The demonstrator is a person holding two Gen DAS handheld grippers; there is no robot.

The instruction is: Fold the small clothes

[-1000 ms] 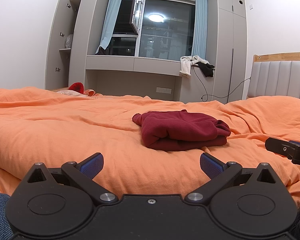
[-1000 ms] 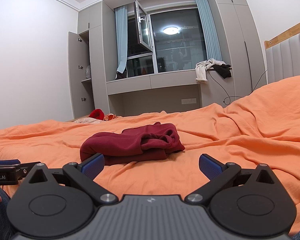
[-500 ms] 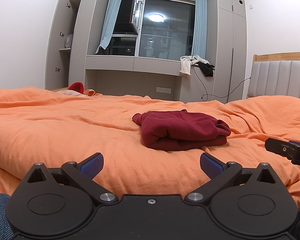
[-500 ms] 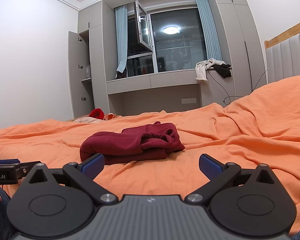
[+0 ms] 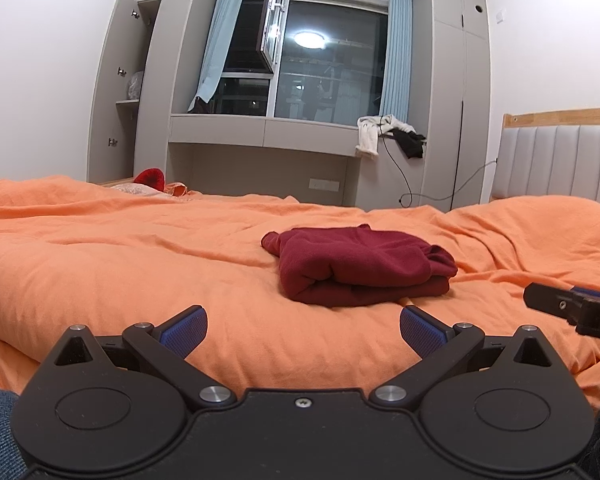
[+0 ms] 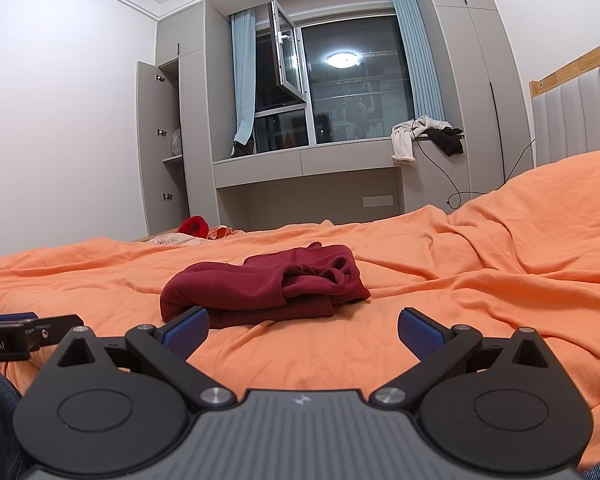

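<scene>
A dark red garment (image 5: 360, 266) lies folded in a thick bundle on the orange bedcover (image 5: 120, 256). It also shows in the right wrist view as the red garment (image 6: 264, 286), with a bunched end at its right. My left gripper (image 5: 303, 326) is open, low at the near edge of the bed, short of the garment and holding nothing. My right gripper (image 6: 303, 326) is open too, its left pad just in front of the garment's near edge. Each gripper's tip appears at the side of the other's view.
A padded headboard (image 5: 560, 160) stands at the right. Beyond the bed are grey cabinets with an open door (image 6: 158, 148), a window ledge with white and black clothes (image 5: 392, 132), and a red item (image 5: 150, 178) at the far bed edge. Blue jeans show at bottom left.
</scene>
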